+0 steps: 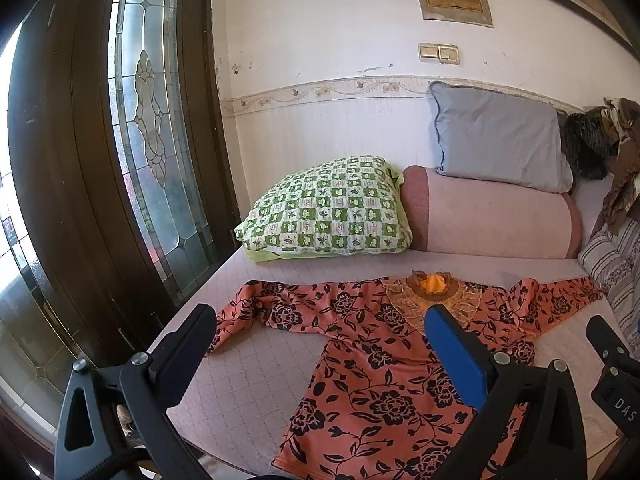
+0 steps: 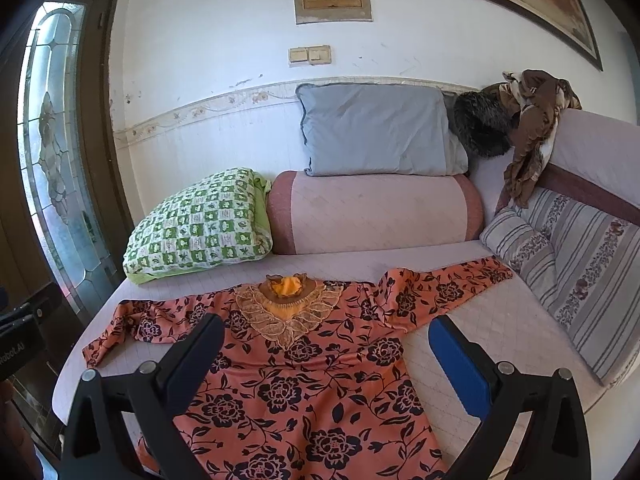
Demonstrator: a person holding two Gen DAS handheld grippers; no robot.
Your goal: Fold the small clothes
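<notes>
With both the left gripper point(image 1: 320, 332) and the right gripper point(image 2: 326, 340) spread wide and empty, the shirt point(image 2: 316, 376) lies flat just ahead below them, so each should pinch one sleeve end and fold inward evenly.

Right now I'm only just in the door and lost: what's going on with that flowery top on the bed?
A person holds a gripper in each hand above the orange floral blouse, spread flat on the pink quilted bed with both sleeves stretched out. The left gripper and right gripper are both open and grip nothing. No fold shows yet. The green checked pillow and pink bolster lie behind.
</notes>
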